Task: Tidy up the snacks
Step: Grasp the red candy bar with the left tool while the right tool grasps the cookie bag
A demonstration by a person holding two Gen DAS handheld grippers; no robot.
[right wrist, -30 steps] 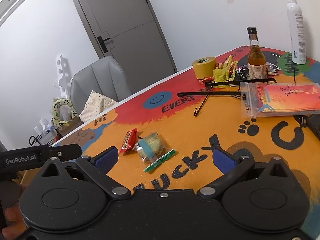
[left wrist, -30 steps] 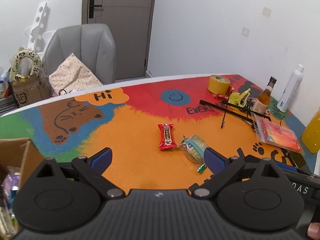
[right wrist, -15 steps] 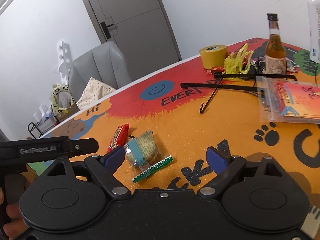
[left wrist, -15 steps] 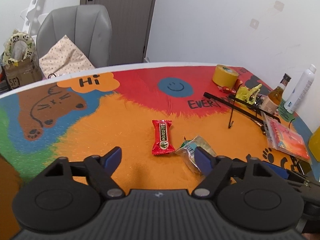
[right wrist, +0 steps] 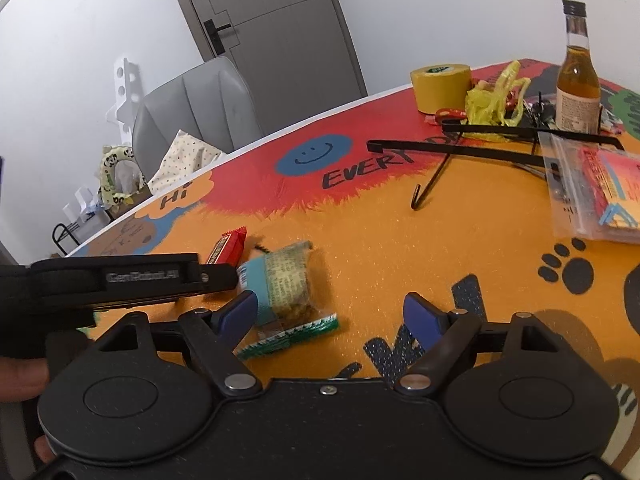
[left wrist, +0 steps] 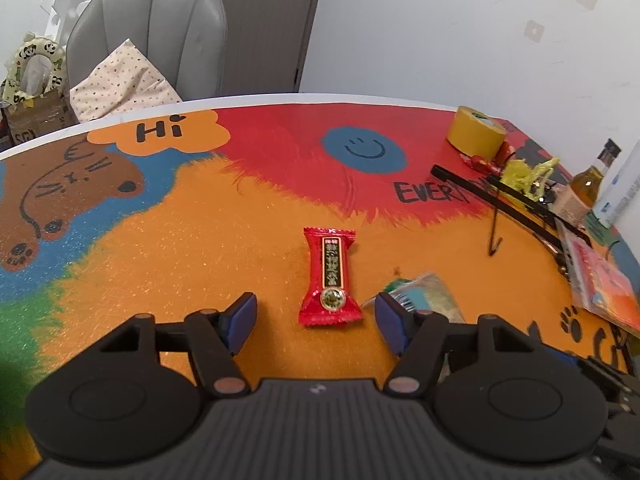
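Observation:
A red snack packet (left wrist: 329, 278) lies on the orange part of the table, just ahead of my left gripper (left wrist: 316, 320), which is open with a finger on each side of the packet's near end. It also shows in the right wrist view (right wrist: 229, 245). A clear snack bag with a teal label (right wrist: 282, 286) lies right of it (left wrist: 424, 294). My right gripper (right wrist: 334, 318) is open and empty, its left finger (right wrist: 236, 314) beside that bag. A thin green wrapper (right wrist: 288, 336) lies at the bag's near edge.
A yellow tape roll (left wrist: 476, 134), a yellow plastic bag (right wrist: 494, 102), an amber bottle (right wrist: 578, 76), black hangers (right wrist: 460, 152) and a clear pouch with red cards (right wrist: 596, 192) crowd the table's right side. A grey chair (left wrist: 148, 40) stands behind the table.
Both grippers have moved forward and down toward the snacks. The red packet now sits between the left fingers; the right gripper's left finger has reached the clear bag. A cardboard box left the left view.

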